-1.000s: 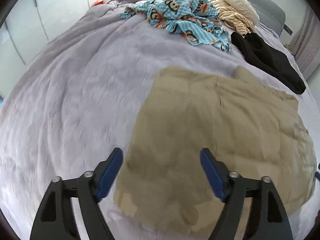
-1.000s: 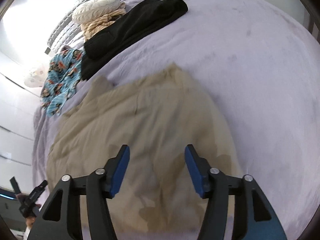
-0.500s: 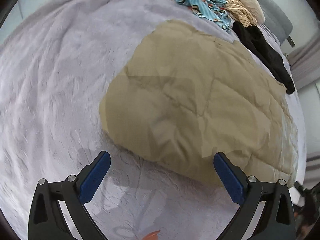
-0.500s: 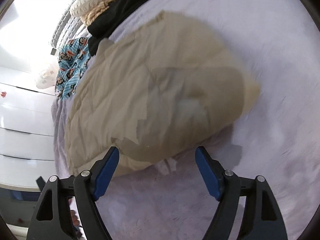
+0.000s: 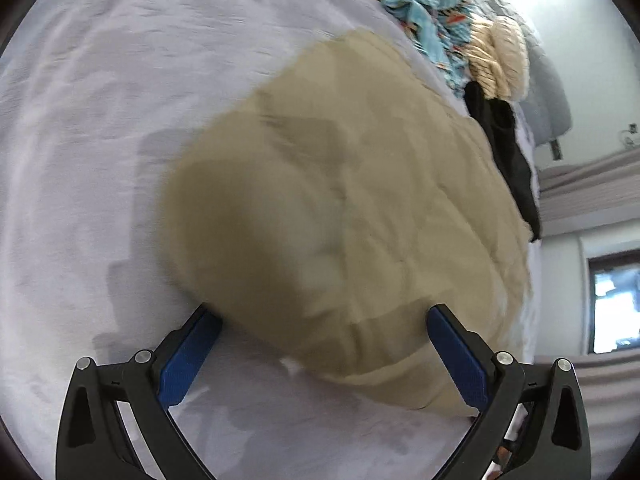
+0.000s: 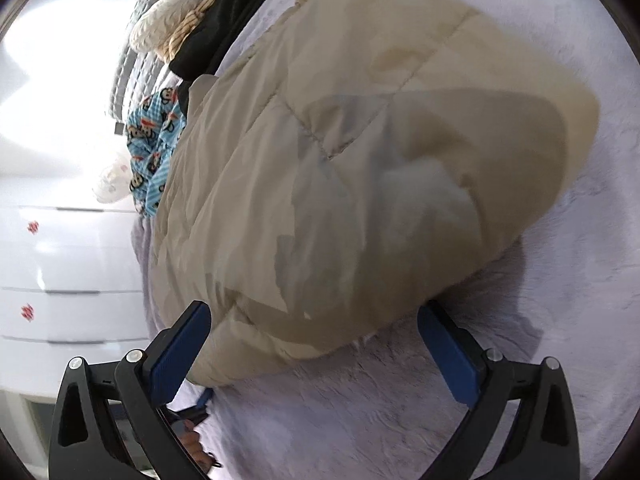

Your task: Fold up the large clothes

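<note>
A large beige quilted jacket (image 5: 352,208) lies folded into a thick pad on the lilac bed cover (image 5: 100,120). It also shows in the right wrist view (image 6: 360,168). My left gripper (image 5: 324,344) is open and empty, its blue pads either side of the jacket's near folded edge. My right gripper (image 6: 316,340) is open and empty, its pads spread either side of the near edge at the jacket's other end. The motion blur hides whether the pads touch the fabric.
A blue monkey-print garment (image 5: 420,20), a cream knit (image 5: 500,60) and a black garment (image 5: 508,152) lie along the bed's far side by a grey headboard (image 5: 548,100). White drawers (image 6: 60,272) stand beside the bed. A window (image 5: 612,304) is at the right.
Both grippers have dropped lower and come in toward the jacket's near edge, with the jaws opened wider. The jacket now fills more of both views.
</note>
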A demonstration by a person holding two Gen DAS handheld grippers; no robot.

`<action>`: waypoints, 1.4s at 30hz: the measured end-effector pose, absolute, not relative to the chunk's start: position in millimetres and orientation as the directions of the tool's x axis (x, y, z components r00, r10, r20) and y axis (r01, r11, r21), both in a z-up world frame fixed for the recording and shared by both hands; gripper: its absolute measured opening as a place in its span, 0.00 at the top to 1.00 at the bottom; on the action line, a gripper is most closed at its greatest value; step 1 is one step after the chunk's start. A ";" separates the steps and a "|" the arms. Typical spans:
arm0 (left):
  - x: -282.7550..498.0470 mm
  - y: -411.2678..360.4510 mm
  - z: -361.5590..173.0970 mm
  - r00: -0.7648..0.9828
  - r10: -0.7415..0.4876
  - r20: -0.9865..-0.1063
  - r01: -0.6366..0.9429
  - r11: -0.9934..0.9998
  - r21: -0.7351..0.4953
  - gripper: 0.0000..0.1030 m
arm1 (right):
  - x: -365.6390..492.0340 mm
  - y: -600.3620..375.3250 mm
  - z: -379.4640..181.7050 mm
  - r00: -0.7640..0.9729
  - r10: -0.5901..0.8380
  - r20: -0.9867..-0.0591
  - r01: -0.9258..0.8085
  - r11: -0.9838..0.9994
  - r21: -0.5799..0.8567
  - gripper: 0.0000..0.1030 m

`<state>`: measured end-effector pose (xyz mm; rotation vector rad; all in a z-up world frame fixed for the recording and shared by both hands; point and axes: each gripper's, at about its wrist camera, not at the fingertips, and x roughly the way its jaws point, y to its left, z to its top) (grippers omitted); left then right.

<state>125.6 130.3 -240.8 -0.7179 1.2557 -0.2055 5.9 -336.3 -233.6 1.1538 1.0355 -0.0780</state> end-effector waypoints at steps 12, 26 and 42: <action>179.8 115.0 -252.1 0.425 -0.485 -0.764 -0.340 0.696 -0.632 0.00 | 56.8 -345.4 -261.4 0.651 0.521 -0.552 0.495 0.261 0.829 0.00; 159.6 97.8 -181.6 0.519 -0.401 -0.755 -0.113 0.843 -0.526 0.82 | 67.8 -349.2 -253.3 0.650 0.552 -0.522 0.500 0.206 0.841 0.76; 20.5 142.9 -138.2 0.419 -0.455 -0.786 0.051 0.876 -0.480 0.83 | -12.5 -300.8 -200.2 0.601 0.566 -0.564 0.485 0.304 0.820 0.78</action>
